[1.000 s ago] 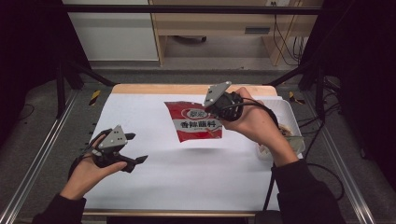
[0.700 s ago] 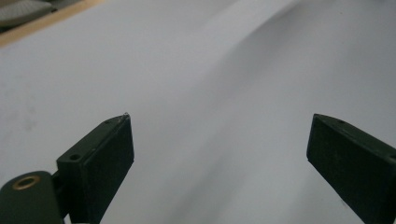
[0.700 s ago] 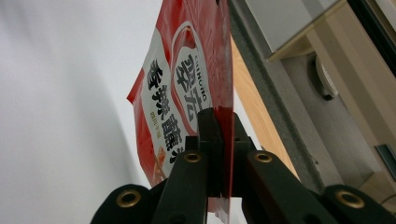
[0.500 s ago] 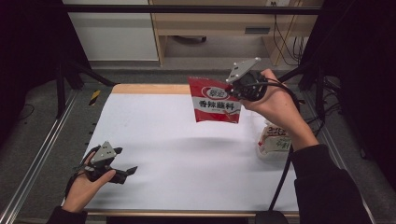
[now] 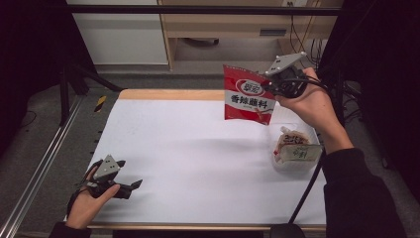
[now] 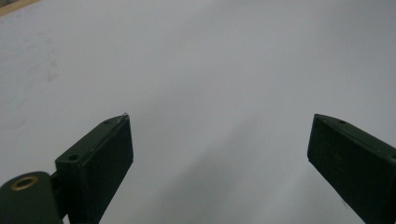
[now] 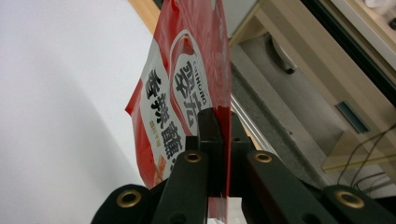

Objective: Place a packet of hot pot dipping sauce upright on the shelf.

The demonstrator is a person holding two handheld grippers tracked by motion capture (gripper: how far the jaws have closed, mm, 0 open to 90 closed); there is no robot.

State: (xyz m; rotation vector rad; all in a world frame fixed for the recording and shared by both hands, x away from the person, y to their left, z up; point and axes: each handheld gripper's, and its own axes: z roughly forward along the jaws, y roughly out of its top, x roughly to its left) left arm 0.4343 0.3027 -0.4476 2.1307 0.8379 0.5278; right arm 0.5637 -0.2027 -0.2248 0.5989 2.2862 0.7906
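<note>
A red seasoning packet [image 5: 247,96] with white lettering hangs upright in the air over the back right of the white table [image 5: 198,158]. My right gripper [image 5: 271,88] is shut on its right edge. In the right gripper view the jaws [image 7: 219,116] pinch the packet's [image 7: 182,102] thin edge. My left gripper [image 5: 131,188] lies low near the table's front left corner. Its jaws have just been opening and stand wide apart with nothing between them. The left gripper view has the gripper [image 6: 219,140] over bare white tabletop.
A clear tub [image 5: 293,151] holding a wrapped, labelled item stands on the right side of the table, below the right forearm. A metal rail [image 5: 39,168] runs along the left. A wooden cabinet stands beyond the table's back edge.
The right hand lifted the red packet off the table and carried it up toward the back right. The left hand sank and drew back to the front left corner.
</note>
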